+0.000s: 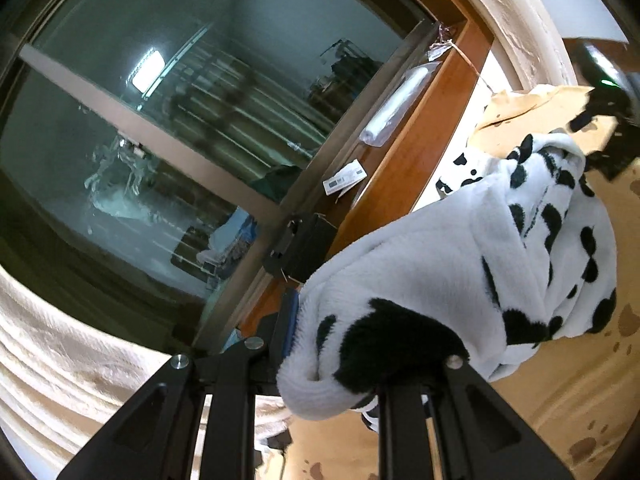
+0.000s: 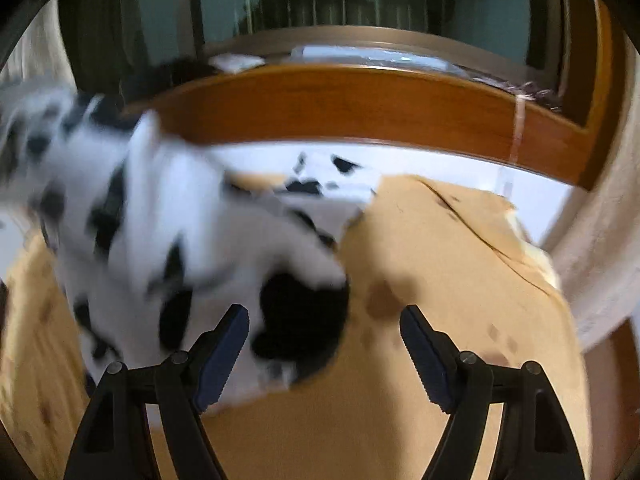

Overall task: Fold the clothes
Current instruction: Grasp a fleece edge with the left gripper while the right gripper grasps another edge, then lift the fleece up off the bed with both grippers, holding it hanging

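Left tool (image 1: 328, 360) clamped on fabric, raised; right tool (image 2: 324, 354) jaws wide.

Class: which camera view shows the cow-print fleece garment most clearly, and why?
The left wrist view: the cow-print fleece garment is sharp there, bunched in the left claw. The right wrist view shows it blurred, beside the open right claw.

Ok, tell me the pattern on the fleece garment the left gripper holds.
White fleece garment with irregular black cow-like spots, sharpest in the left wrist view.
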### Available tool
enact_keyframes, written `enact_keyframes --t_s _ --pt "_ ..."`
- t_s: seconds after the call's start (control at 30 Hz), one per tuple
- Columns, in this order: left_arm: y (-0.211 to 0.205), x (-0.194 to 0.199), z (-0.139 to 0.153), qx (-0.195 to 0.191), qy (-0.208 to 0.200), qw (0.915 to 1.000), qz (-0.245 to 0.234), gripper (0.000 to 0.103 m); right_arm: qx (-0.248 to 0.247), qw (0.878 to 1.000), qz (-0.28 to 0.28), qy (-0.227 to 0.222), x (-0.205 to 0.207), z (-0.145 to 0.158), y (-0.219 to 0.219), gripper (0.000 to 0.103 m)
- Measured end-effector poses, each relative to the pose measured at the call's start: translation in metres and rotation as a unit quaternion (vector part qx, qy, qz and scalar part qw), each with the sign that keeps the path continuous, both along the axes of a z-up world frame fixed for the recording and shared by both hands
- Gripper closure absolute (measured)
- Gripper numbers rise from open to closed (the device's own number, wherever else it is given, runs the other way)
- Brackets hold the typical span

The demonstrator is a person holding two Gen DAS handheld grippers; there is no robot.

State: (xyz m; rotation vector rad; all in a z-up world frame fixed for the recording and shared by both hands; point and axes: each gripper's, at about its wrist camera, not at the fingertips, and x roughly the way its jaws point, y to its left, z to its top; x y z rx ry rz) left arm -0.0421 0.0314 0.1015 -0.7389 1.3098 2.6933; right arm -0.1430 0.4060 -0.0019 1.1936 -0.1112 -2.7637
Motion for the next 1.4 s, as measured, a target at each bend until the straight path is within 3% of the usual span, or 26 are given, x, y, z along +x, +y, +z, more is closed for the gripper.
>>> enact_keyframes --t_s 0.07,0.13,0.17,0.37,0.67,0.83,0.93,1.07,1.17,1.23,1.27,1.33,1.37,1.4 --pt "-0.008 0.001 0.005 0.017 -0.007 0.9998 0.008 0.082 -0.052 0.998 0.026 -0.022 -0.018 -0.003 0.004 0.024" --pt "-0.016 0.001 0.009 0.039 -0.016 0.9989 0.018 0.082 -0.079 0.995 0.044 -0.052 -0.029 -0.007 -0.001 0.062" --pt "-0.022 0.0 0.011 0.054 -0.022 0.9979 0.028 0.082 -0.076 0.994 0.038 -0.064 -0.031 -0.008 -0.004 0.098" --pt "-0.061 0.0 0.019 0.136 -0.05 0.9857 0.086 0.082 -0.103 0.995 0.0 -0.015 -0.01 0.031 -0.006 0.099" --pt "-0.087 0.04 0.069 0.224 -0.018 0.9666 0.122 0.082 -0.113 0.981 -0.015 0.159 0.035 0.168 0.002 0.1" --pt "-0.099 0.075 0.122 0.291 0.027 0.9479 0.127 0.082 -0.094 0.964 -0.022 0.246 0.075 0.229 -0.005 0.1" --pt "-0.098 0.101 0.157 0.322 0.061 0.9378 0.114 0.082 -0.077 0.949 -0.035 0.304 0.101 0.267 -0.005 0.1" --pt "-0.085 0.129 0.194 0.348 0.098 0.9281 0.089 0.082 -0.057 0.91 -0.075 0.404 0.143 0.326 0.008 0.103" --pt "-0.066 0.146 0.21 0.343 0.109 0.9307 0.066 0.082 -0.053 0.902 -0.019 0.428 0.154 0.363 0.017 0.102" --pt "-0.054 0.152 0.212 0.33 0.109 0.936 0.058 0.082 -0.017 0.903 0.004 0.429 0.154 0.365 0.014 0.102" --pt "-0.05 0.153 0.21 0.324 0.106 0.9383 0.059 0.082 0.003 0.905 0.013 0.424 0.153 0.359 0.011 0.1" --pt "-0.048 0.155 0.207 0.32 0.1 0.9398 0.068 0.082 0.034 0.92 0.025 0.39 0.148 0.329 0.0 0.077" --pt "-0.05 0.155 0.207 0.32 0.098 0.9391 0.077 0.082 0.049 0.932 0.033 0.356 0.144 0.303 -0.008 0.029" --pt "-0.052 0.156 0.208 0.322 0.098 0.9379 0.084 0.082 0.063 0.942 0.041 0.327 0.142 0.28 -0.017 0.0"
